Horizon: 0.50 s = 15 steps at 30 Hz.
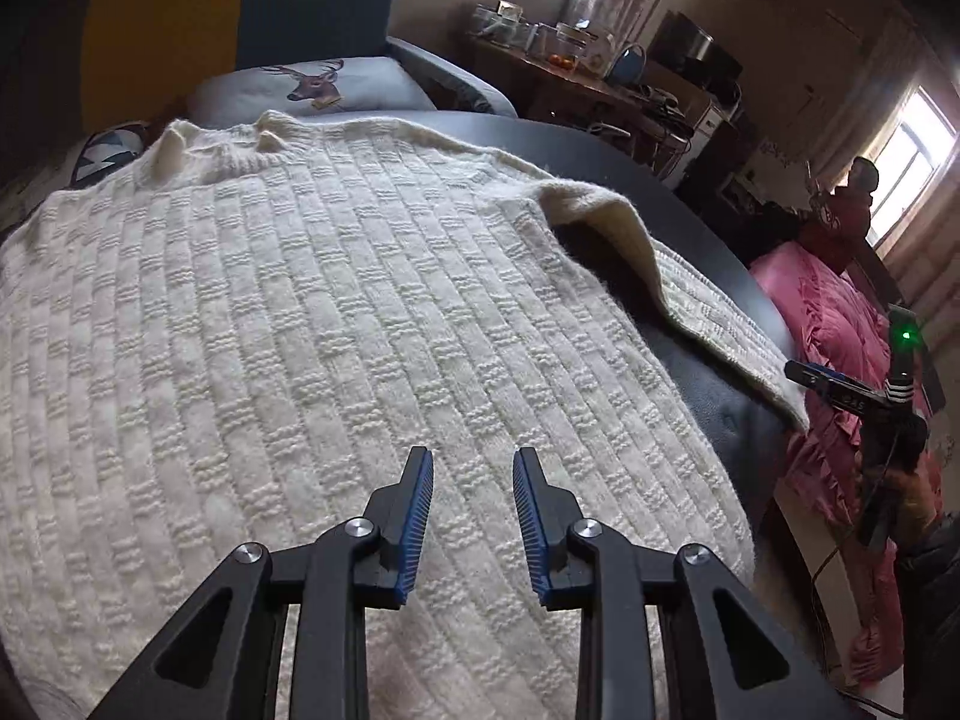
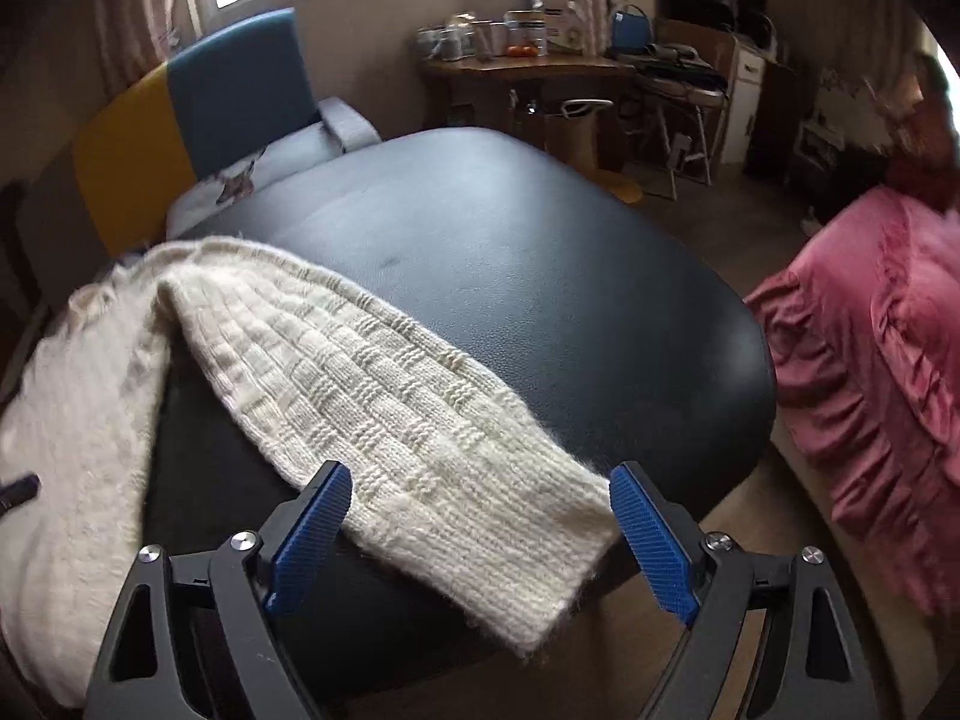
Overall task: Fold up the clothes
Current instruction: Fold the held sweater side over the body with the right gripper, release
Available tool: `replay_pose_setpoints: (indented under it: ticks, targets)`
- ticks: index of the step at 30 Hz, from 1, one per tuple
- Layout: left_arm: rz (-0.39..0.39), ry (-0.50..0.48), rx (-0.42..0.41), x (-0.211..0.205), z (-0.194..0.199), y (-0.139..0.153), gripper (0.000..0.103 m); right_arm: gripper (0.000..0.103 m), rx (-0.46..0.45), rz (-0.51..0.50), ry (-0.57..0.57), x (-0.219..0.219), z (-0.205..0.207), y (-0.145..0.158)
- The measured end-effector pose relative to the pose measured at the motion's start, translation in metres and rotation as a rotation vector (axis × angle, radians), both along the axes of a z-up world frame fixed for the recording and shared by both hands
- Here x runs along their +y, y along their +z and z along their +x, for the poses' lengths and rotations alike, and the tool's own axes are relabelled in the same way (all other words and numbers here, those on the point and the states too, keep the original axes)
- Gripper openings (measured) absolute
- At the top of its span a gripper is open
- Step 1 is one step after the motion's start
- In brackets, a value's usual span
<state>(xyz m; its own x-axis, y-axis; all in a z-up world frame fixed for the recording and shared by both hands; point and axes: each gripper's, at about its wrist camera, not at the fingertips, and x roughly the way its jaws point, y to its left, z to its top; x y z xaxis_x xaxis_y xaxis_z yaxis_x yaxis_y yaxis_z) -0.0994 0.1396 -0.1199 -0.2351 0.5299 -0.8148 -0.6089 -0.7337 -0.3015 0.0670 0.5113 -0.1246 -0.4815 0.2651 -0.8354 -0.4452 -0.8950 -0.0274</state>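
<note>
A cream knitted sweater [image 1: 312, 324] lies spread flat on a black oval table [image 1: 600, 162], collar at the far end. My left gripper [image 1: 473, 468] is open and empty, just above the sweater's lower body. The sweater's right sleeve [image 2: 384, 372] stretches across the table [image 2: 540, 252] toward its near edge. My right gripper [image 2: 480, 492] is open wide, its blue pads on either side of the sleeve cuff [image 2: 540, 570], which hangs over the table edge. The right gripper also shows in the left wrist view [image 1: 798, 369], beyond the sleeve end.
A blue and yellow chair [image 2: 240, 90] with a deer cushion [image 1: 312, 87] stands at the table's far side. A pink ruffled bed cover [image 2: 870, 360] lies to the right. A cluttered wooden desk [image 2: 528, 72] stands at the back wall.
</note>
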Motion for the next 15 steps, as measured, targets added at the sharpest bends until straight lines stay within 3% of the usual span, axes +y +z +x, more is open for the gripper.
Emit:
replay_pose_setpoints:
  ticks: [1,2,4,6,11,15]
  targets:
    - [-0.004,-0.003,-0.008,0.001,0.001,-0.005,0.027,0.035,-0.038,0.032,0.016,-0.003,-0.006,-0.006]
    - [-0.005,-0.005,-0.014,0.002,0.002,-0.009,0.027,0.033,-0.051,0.056,0.026,-0.005,-0.009,-0.009]
    - [-0.008,-0.012,-0.019,0.002,0.004,-0.015,0.027,0.014,-0.06,0.052,0.031,-0.002,-0.013,-0.007]
    - [-0.01,-0.022,-0.021,0.003,0.004,-0.014,0.027,0.013,-0.069,0.056,0.028,0.006,-0.018,0.0]
    - [-0.026,-0.047,-0.041,0.01,-0.005,-0.014,0.028,0.013,-0.1,0.189,0.026,0.037,-0.046,0.024]
    - [-0.062,-0.078,-0.028,0.018,-0.008,-0.014,0.028,0.013,-0.175,0.188,0.01,0.065,-0.077,0.005]
